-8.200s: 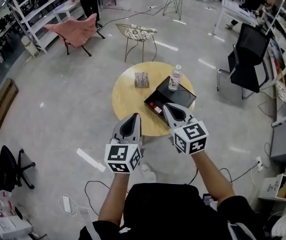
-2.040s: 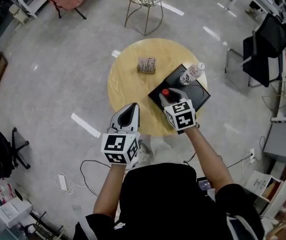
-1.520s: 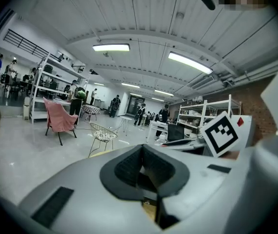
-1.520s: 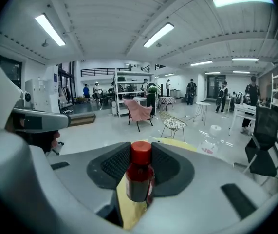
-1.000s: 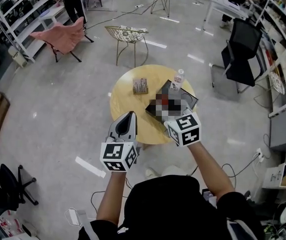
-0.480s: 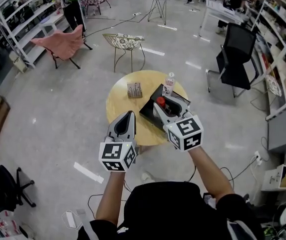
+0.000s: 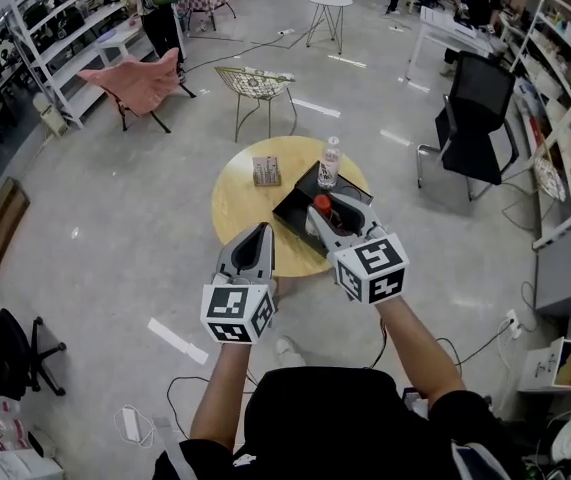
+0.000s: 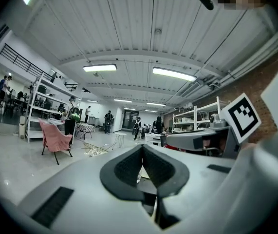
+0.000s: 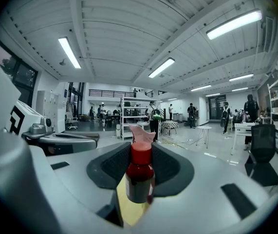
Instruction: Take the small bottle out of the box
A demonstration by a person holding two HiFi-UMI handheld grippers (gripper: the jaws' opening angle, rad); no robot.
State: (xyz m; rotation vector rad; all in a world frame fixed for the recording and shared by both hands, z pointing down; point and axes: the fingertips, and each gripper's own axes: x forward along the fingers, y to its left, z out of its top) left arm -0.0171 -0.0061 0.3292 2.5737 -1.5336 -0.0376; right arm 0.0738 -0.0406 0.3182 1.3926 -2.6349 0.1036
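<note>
A small dark bottle with a red cap (image 9: 140, 177) stands upright between my right gripper's (image 9: 139, 179) pads, which are shut on its body. In the head view that small bottle (image 7: 322, 206) shows its red cap at the right gripper's (image 7: 327, 215) tip, above the open black box (image 7: 300, 206) on the round wooden table (image 7: 243, 208). My left gripper (image 7: 258, 243) hangs over the table's near edge, left of the right one, its jaws shut with nothing between them. In the left gripper view the left gripper's (image 8: 142, 161) pads meet.
A clear water bottle (image 7: 329, 161) stands at the box's far edge. A small wooden holder (image 7: 265, 171) sits on the table's far side. A wire chair (image 7: 256, 83), a pink chair (image 7: 140, 81) and a black office chair (image 7: 475, 118) stand around on the grey floor.
Earlier the small bottle lay in the box under my right gripper. The right gripper has since shut on it and raised it above the box. The left gripper has stayed shut.
</note>
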